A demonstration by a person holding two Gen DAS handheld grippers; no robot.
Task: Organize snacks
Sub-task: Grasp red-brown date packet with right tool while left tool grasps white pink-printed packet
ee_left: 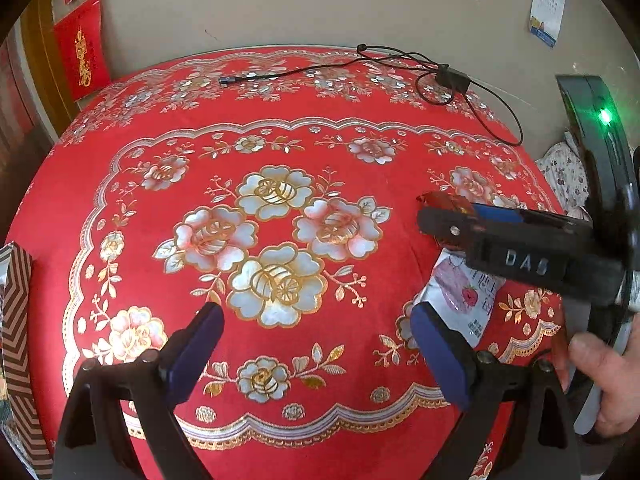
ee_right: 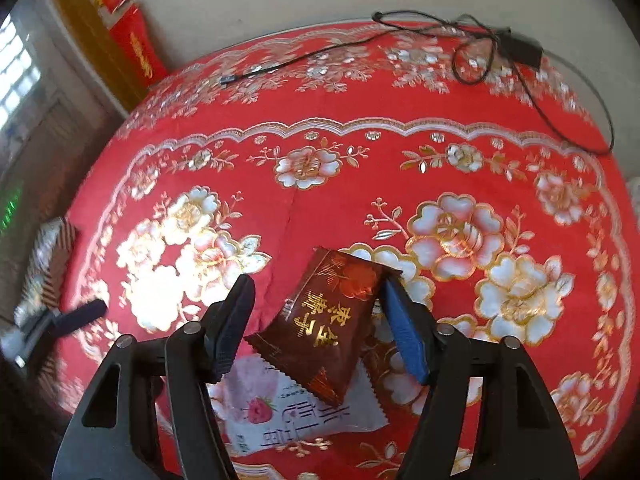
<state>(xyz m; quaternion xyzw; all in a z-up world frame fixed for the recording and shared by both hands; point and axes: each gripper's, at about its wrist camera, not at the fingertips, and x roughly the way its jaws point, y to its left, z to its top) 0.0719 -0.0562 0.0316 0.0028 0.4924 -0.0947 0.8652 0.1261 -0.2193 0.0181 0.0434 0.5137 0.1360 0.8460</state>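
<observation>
Early stage: right gripper [ee_right: 316, 320] is hovering part-open around the brown pack [ee_right: 324, 328], grip on it unclear, over the white strawberry pack [ee_right: 296, 412] lying on the red cloth [ee_right: 320, 208], left gripper [ee_left: 316, 356] is waiting wide open and empty, striped box [ee_left: 16, 320] at the table edge, so both 2 packs look unsorted.

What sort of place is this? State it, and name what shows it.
Probably a home living or dining room: a floral red tablecloth on the table, red festive hangings and a calendar on the wall.
</observation>
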